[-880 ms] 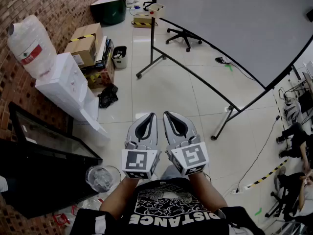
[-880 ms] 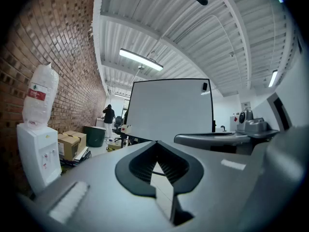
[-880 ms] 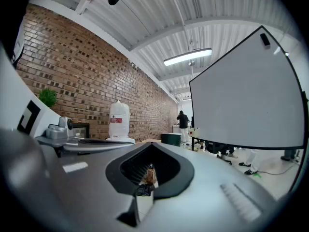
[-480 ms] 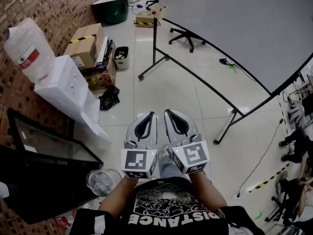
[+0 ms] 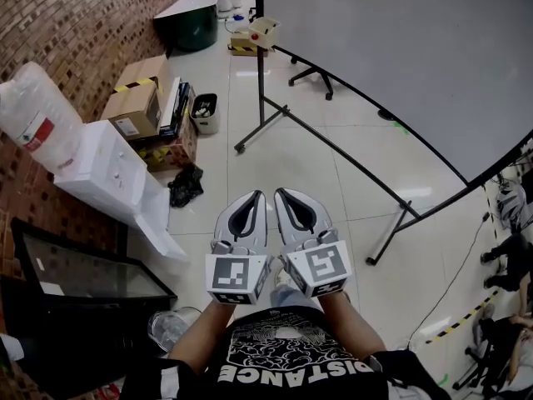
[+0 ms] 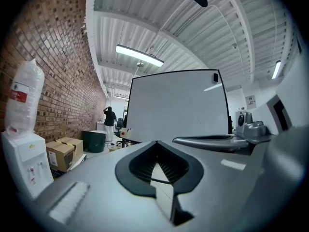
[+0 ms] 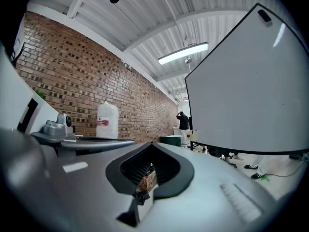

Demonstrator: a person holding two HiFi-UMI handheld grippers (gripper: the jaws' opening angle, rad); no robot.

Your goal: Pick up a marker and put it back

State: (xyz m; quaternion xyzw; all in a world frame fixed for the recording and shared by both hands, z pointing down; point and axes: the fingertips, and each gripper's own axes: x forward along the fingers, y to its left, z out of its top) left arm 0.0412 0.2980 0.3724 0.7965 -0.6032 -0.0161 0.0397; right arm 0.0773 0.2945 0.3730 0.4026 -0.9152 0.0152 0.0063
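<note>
**Both grippers shut and empty, no marker in view**

The left gripper (image 5: 252, 198) and right gripper (image 5: 286, 195) are held side by side over the tiled floor (image 5: 291, 157), each with its jaws pressed together and nothing between them. The marker is not seen in any view; it may lie by the whiteboard (image 5: 400, 48), well apart ahead, but that cannot be told. If the marker were reached with jaws left closed, it would likely be knocked away rather than gripped, and the whiteboard's stand legs (image 5: 250, 140) could be tripped on.
</note>
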